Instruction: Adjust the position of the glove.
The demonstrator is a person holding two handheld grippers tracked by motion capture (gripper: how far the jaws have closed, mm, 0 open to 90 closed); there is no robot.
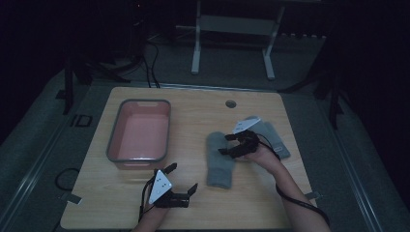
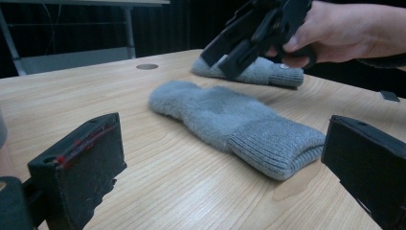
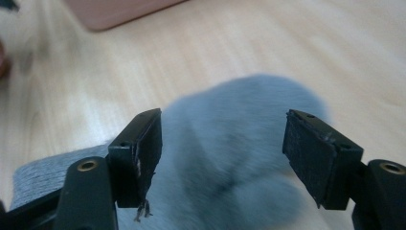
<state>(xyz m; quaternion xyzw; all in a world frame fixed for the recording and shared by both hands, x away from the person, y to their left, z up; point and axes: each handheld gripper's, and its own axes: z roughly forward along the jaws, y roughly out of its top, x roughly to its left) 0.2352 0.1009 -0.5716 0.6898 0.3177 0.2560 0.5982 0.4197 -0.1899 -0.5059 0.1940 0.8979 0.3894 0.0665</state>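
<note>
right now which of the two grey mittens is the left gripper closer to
The mitten lying nearer the pink tub; the other mitten sits further right, partly under the right gripper.

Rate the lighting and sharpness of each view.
High view: dim and murky, though the tub and both mittens read. Left gripper view: well lit, with the near mitten crisp. Right gripper view: bright but smeared, with the mitten blurred between sharper open jaws.

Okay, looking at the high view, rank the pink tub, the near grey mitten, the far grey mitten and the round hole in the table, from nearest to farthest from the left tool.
1. Pink tub: just beyond the left tool, toward the table's left.
2. Near grey mitten: off to its right, mid-table.
3. Far grey mitten: farther right, beside the right tool.
4. Round hole: by the far edge.

The tub and the near mitten are almost too close to call.
</note>
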